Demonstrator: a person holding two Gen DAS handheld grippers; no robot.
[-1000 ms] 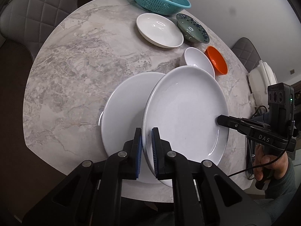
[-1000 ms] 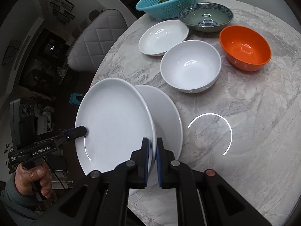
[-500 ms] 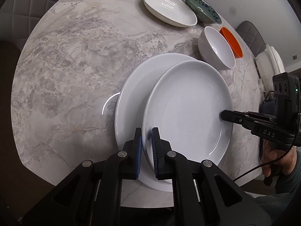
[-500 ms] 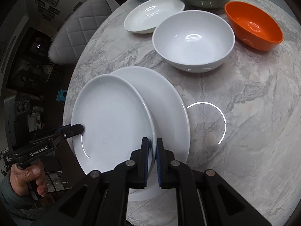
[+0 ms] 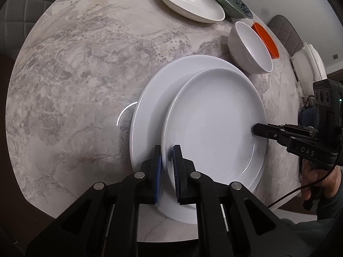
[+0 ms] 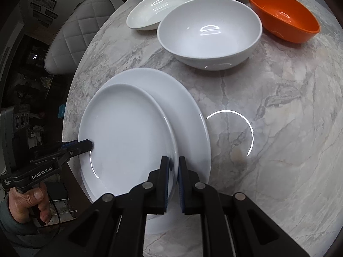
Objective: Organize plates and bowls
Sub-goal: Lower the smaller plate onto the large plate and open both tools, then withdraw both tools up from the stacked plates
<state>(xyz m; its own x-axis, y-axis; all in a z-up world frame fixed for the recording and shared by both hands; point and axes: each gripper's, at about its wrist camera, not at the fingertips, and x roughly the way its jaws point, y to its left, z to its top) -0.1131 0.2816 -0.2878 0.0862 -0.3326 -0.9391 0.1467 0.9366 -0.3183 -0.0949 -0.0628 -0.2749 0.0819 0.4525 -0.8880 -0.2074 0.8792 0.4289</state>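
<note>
- The left gripper (image 5: 167, 160) and right gripper (image 6: 173, 167) each clamped opposite rims of the upper plate (image 5: 214, 128); it sat face-up, nearly level
- It overlapped the lower plate (image 5: 150, 111) on the table (image 5: 75, 64)

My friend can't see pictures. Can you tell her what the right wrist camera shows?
Two black hand-held grippers, right and left, pinch opposite rims of a round white plate held over a larger white plate on a grey marble table. Behind stand a deep white bowl, an orange bowl and a shallow white dish.
</note>
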